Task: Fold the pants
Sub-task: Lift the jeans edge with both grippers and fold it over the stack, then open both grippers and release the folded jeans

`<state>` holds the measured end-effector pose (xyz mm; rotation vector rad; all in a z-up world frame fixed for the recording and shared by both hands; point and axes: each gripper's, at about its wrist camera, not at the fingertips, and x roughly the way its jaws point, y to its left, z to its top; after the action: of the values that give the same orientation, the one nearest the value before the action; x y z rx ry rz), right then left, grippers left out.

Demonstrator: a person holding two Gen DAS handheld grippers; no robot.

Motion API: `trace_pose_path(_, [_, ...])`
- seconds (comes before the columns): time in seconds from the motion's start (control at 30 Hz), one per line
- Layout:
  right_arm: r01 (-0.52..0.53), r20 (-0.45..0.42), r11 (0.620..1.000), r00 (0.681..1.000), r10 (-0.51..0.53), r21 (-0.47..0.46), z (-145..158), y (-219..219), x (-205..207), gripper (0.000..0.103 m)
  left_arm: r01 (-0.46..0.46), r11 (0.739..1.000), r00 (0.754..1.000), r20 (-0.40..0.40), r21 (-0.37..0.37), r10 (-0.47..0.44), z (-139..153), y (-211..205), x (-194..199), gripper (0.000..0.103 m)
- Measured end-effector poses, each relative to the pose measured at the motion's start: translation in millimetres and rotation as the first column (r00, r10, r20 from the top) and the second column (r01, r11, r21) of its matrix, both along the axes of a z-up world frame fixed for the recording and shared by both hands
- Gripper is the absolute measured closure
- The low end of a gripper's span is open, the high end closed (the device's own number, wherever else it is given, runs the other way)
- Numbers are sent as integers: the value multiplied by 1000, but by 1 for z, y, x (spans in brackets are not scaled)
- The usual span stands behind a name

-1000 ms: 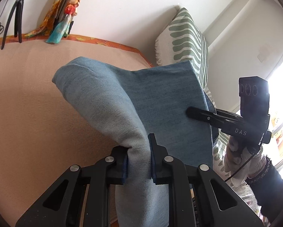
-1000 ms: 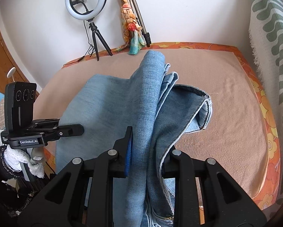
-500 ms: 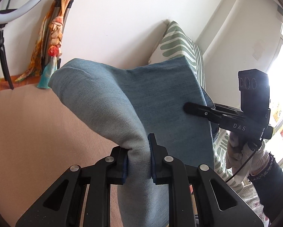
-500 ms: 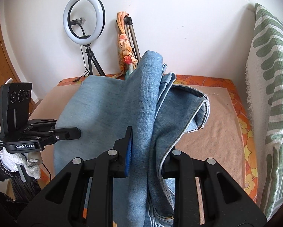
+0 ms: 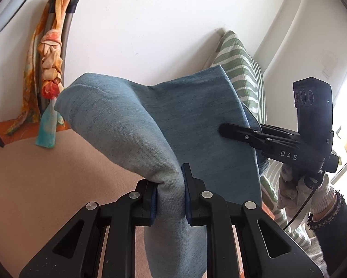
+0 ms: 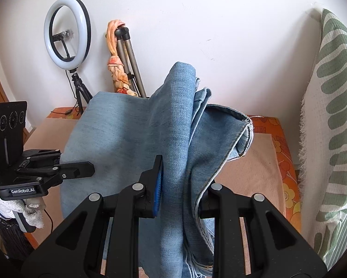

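Observation:
The light blue denim pants [image 5: 192, 125] hang in the air, stretched between both grippers above the tan-covered bed [image 5: 46, 180]. My left gripper [image 5: 170, 199] is shut on a bunched fold of the denim. My right gripper [image 6: 180, 190] is shut on several layers of the pants [image 6: 136, 143], with a hemmed edge [image 6: 240, 134] drooping to the right. Each gripper also shows in the other's view, the right gripper [image 5: 229, 131] and the left gripper [image 6: 85, 170], both clamped on the cloth's side edges.
A green-striped white cushion [image 6: 331, 139] stands at the right end of the bed. A ring light on a tripod [image 6: 67, 39] and a folded tripod draped with an orange scarf [image 6: 120, 62] lean against the white wall behind. An orange floral sheet [image 6: 282, 153] borders the bed.
Both grippers have lifted the pants higher off the bed; the views now tilt up toward the wall, and less of the bed shows.

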<state>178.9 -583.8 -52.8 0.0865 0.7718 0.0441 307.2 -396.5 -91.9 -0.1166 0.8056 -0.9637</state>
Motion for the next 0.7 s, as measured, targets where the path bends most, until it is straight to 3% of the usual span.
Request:
trace_pose_path(0.4, [38, -50, 999, 998, -37, 22, -62, -32, 96, 79, -36, 996, 999, -32, 84, 39, -47, -35, 70, 87])
trace_pose_path(0.57, [61, -102, 998, 993, -61, -4, -89, -39, 117, 79, -52, 986, 998, -22, 158, 56, -67, -38, 82, 86])
trace_pose_path(0.7, [125, -147, 991, 981, -130, -45, -99, -46, 128, 73, -78, 968, 996, -12, 237, 83, -79, -37, 89, 82])
